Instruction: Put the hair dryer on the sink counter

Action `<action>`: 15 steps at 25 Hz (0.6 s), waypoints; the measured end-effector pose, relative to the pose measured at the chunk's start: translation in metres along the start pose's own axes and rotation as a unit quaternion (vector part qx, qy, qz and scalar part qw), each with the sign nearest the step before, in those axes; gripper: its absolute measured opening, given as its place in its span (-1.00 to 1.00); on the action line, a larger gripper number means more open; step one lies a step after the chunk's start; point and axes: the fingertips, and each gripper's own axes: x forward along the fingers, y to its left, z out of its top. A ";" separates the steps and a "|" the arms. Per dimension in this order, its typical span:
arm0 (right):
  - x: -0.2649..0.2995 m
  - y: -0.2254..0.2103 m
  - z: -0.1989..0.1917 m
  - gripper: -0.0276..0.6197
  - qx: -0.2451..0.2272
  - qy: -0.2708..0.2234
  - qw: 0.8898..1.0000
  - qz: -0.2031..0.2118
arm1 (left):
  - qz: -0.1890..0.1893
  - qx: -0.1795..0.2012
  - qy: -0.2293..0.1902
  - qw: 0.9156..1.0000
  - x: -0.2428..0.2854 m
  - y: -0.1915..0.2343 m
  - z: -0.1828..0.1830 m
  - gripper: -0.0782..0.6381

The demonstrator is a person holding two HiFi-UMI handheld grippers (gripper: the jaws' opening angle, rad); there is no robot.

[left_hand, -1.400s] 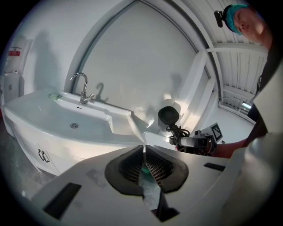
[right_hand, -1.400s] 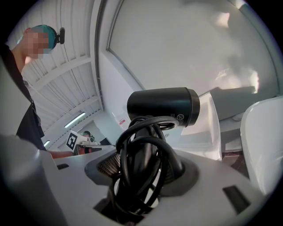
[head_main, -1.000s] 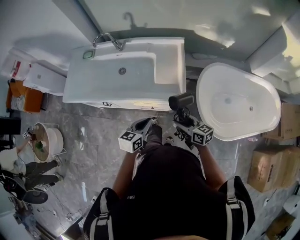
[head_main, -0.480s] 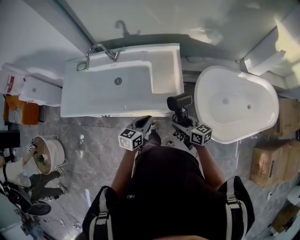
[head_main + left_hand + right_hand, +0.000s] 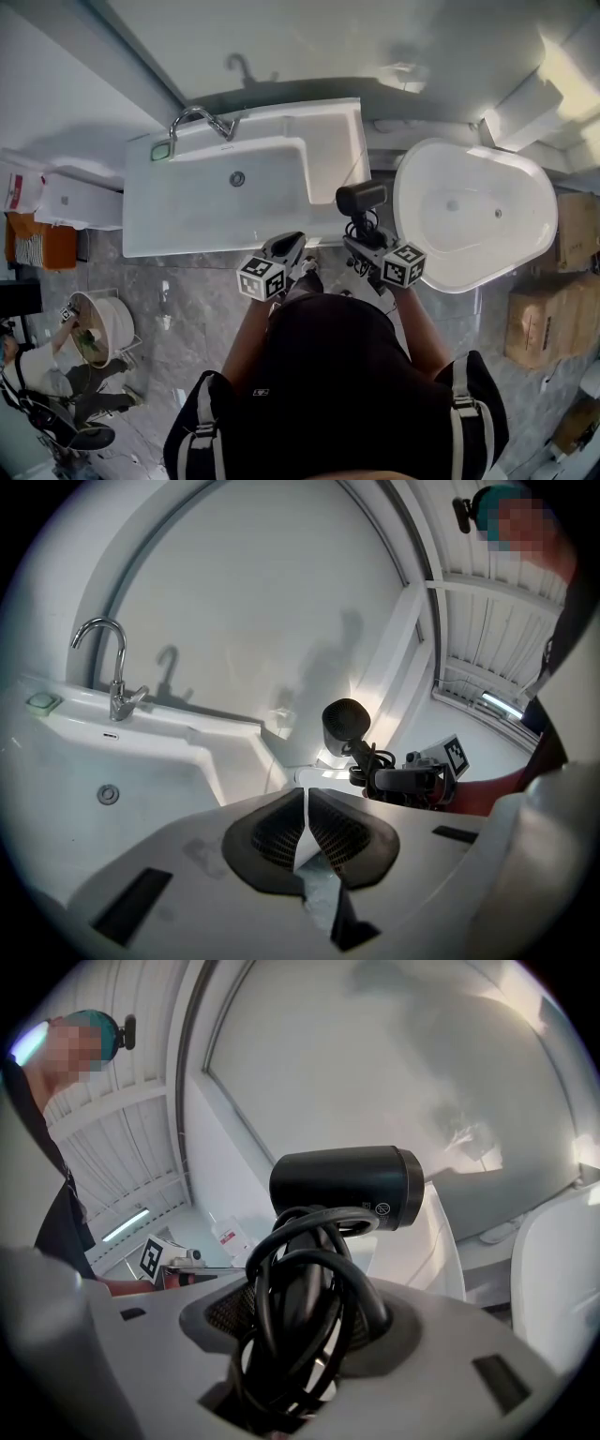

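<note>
**Hair dryer mid-carry, not down yet**

Clenched by the handle in the right gripper, cord looped round it, barrel on top. Held up in the air near the front right corner of the sink counter (bathtub right next door, so no drifting that way). Left gripper pinched closed on nothing. Looks like the carry step. Next, probably: reach forward over the flat ledge beside the basin, lower till resting, then let go.
</note>
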 end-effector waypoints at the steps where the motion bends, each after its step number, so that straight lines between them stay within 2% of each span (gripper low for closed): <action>1: 0.006 -0.002 0.004 0.04 0.000 -0.001 1.000 -0.002 | -0.002 0.000 0.001 1.000 0.001 0.005 0.003 -0.72; 8: 0.042 -0.018 0.023 0.04 -0.004 -0.002 1.000 -0.025 | -0.012 0.002 0.008 1.000 0.007 0.038 0.020 -0.72; 15: 0.076 -0.032 0.024 0.04 0.002 0.002 0.998 -0.056 | -0.020 0.007 0.012 1.000 0.005 0.071 0.031 -0.72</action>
